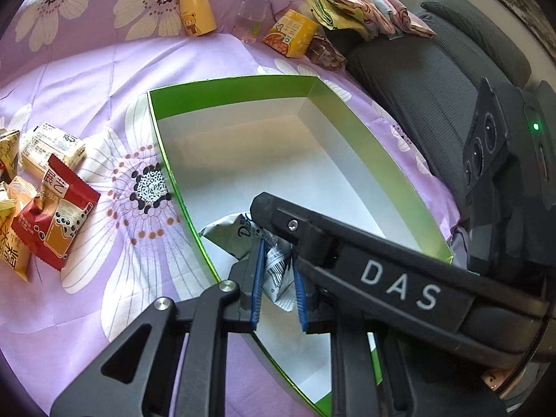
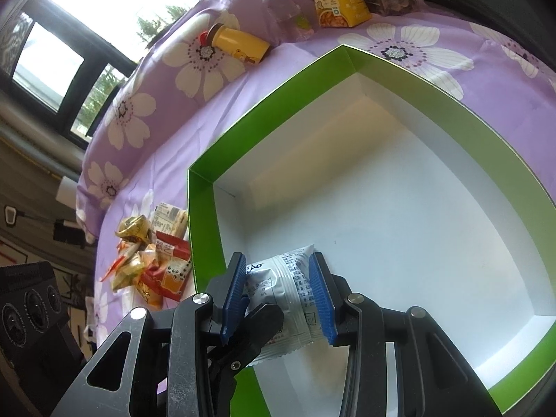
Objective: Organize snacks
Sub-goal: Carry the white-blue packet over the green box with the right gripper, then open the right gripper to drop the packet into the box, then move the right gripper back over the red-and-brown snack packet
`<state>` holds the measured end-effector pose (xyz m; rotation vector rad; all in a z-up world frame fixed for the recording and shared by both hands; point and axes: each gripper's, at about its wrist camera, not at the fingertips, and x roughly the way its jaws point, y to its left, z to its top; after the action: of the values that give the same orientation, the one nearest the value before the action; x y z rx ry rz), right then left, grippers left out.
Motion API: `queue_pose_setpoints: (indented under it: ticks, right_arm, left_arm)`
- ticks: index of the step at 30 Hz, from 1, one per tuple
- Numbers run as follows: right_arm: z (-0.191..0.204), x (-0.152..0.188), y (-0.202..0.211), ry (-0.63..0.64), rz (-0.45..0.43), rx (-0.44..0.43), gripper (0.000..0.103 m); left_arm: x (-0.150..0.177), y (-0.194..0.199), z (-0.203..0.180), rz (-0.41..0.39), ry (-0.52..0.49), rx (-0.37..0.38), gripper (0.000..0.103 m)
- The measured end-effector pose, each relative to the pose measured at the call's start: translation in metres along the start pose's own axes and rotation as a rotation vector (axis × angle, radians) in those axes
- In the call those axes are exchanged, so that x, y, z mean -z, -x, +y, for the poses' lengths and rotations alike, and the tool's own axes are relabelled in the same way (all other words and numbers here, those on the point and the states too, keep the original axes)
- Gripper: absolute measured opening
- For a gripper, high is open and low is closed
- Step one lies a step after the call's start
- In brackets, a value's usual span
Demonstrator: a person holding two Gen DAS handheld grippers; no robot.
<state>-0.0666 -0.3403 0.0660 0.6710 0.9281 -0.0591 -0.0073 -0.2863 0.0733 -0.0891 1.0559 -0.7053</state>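
- Silver snack packet (image 2: pixel 288 292): one, held low inside the green box (image 2: pixel 205 222), near the box's near-left corner, above its white floor.
- Right gripper (image 2: pixel 279 295): blue pads clamped on the packet's two sides.
- Left gripper (image 1: pixel 276 278): jaws closed on one crumpled end of the same packet (image 1: pixel 278 274); the right gripper's finger crosses in front of it.
- Green box: one, open-topped, otherwise bare inside.
- Left of the box: a pile of wrapped snacks (image 1: pixel 52 205), several, exact count unclear.
- Beyond the box: one yellow bear bottle (image 1: pixel 194 10), one clear water bottle (image 1: pixel 252 10), one yellow carton (image 1: pixel 290 33).
- Surface: purple bedspread with white flowers (image 1: pixel 114 69).
- Room: a dark grey cushion (image 1: pixel 424 80) right of the box; windows (image 2: pixel 69 52) beyond the bed.
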Motion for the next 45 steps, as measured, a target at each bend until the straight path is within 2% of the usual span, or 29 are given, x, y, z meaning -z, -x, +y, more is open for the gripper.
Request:
queue_pose_setpoints:
  ticks: [5, 9, 15, 17, 19, 20, 23, 25, 27, 29, 31, 36, 39, 41, 45]
  right_arm:
    - [0.001, 0.000, -0.001, 0.009, 0.008, -0.020, 0.041]
    - [0.004, 0.001, -0.003, 0.022, 0.014, -0.013, 0.041]
    - [0.002, -0.001, 0.002, 0.010, -0.017, 0.069, 0.041]
    - [0.000, -0.001, 0.008, 0.010, -0.044, 0.111, 0.041]
    - [-0.001, -0.002, 0.014, 0.006, -0.076, 0.127, 0.043]
    - [-0.002, -0.003, 0.018, -0.003, -0.091, 0.125, 0.050]
    - [-0.004, -0.003, 0.028, -0.016, -0.138, 0.121, 0.065]
    - [0.000, -0.001, 0.034, -0.001, -0.173, 0.133, 0.070]
    - [0.011, 0.002, 0.044, 0.040, -0.228, 0.172, 0.075]
    - [0.025, 0.004, 0.053, 0.090, -0.296, 0.191, 0.084]
    - [0.040, 0.007, 0.058, 0.136, -0.343, 0.173, 0.086]
    - [0.076, 0.017, 0.053, 0.235, -0.382, 0.109, 0.086]
    - [0.097, 0.025, 0.041, 0.286, -0.353, 0.056, 0.087]
    - [0.107, 0.029, 0.029, 0.292, -0.306, 0.005, 0.086]
    - [0.126, 0.036, -0.004, 0.275, -0.142, -0.093, 0.087]
  left_arm:
    - [0.002, 0.003, 0.007, 0.012, 0.027, 0.001, 0.018]
    - [0.002, 0.003, 0.000, 0.018, -0.021, -0.033, 0.018]
    - [0.003, 0.010, -0.005, -0.002, -0.028, -0.039, 0.017]
    - [0.004, 0.022, -0.011, -0.048, -0.065, -0.034, 0.018]
    - [0.005, 0.037, -0.017, -0.087, -0.098, -0.033, 0.024]
    - [0.006, 0.044, -0.017, -0.103, -0.107, -0.033, 0.027]
    - [0.009, 0.066, -0.008, -0.152, -0.097, -0.014, 0.046]
    - [0.012, 0.080, 0.008, -0.170, -0.063, -0.007, 0.066]
    - [0.015, 0.094, 0.023, -0.188, -0.035, -0.024, 0.076]
    - [0.021, 0.113, 0.044, -0.224, -0.010, -0.065, 0.079]
    - [0.028, 0.132, 0.070, -0.262, 0.033, -0.119, 0.082]
    - [0.047, 0.173, 0.146, -0.342, 0.171, -0.220, 0.089]
    - [0.068, 0.188, 0.191, -0.389, 0.265, -0.259, 0.090]
    - [0.080, 0.192, 0.215, -0.409, 0.329, -0.257, 0.090]
    - [0.091, 0.185, 0.252, -0.366, 0.435, -0.256, 0.090]
